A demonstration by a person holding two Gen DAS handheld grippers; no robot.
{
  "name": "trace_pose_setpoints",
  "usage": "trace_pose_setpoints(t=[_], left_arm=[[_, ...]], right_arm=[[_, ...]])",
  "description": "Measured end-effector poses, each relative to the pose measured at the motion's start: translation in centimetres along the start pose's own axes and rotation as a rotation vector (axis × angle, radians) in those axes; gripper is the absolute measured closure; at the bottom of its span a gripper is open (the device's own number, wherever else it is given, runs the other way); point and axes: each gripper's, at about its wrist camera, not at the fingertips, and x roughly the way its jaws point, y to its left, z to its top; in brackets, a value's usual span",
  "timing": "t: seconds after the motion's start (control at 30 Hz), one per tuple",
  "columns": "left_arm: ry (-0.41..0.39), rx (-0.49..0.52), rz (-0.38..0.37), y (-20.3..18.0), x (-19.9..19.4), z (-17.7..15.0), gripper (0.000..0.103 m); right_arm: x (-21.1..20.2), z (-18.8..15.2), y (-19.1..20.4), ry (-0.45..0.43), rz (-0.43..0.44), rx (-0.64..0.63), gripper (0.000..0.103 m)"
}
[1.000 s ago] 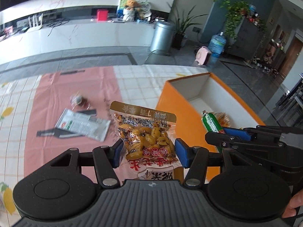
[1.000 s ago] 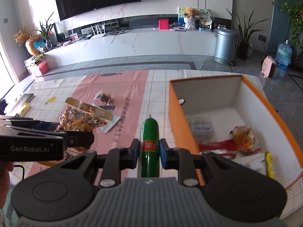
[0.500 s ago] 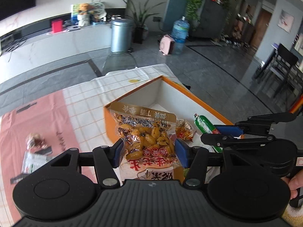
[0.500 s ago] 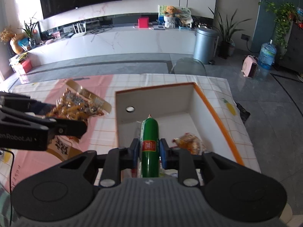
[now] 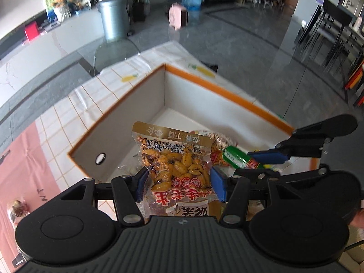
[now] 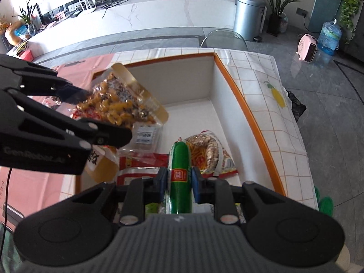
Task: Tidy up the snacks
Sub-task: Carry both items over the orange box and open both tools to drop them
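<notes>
Left hand-held gripper [image 5: 178,183] pinches the peanut packet [image 5: 175,161] by its sides over the orange box [image 5: 229,91]; right hand-held gripper [image 6: 179,182], jaws nearly shut, clamps the green sausage [image 6: 180,159] mid-length. Packet looks light, crinkly and slippery; sausage firm, its long axis pointing away into the box, above snacks lying inside.

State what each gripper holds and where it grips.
Left gripper: peanut packet, clamped across its middle. Right gripper: green sausage, clamped at its red label.
</notes>
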Motion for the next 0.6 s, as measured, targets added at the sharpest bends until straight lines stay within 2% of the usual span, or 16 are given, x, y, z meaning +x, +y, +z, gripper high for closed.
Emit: trace_pose_setpoints(t=[0.27, 0.5, 0.6], left_arm=[[0.075, 0.044, 0.003, -0.5, 3.3, 0.2, 0.039], [0.128, 0.018, 0.007, -0.1, 4.5, 0.7, 0.038], [0.116, 0.029, 0.013, -0.1, 4.7, 0.7, 0.031]], right_arm=[[3.2, 0.4, -1.1, 0.053, 0.016, -0.024, 0.083], [4.7, 0.9, -1.1, 0.089, 0.026, -0.041, 0.083], [5.0, 1.0, -1.3, 0.096, 0.033, -0.037, 0.083]])
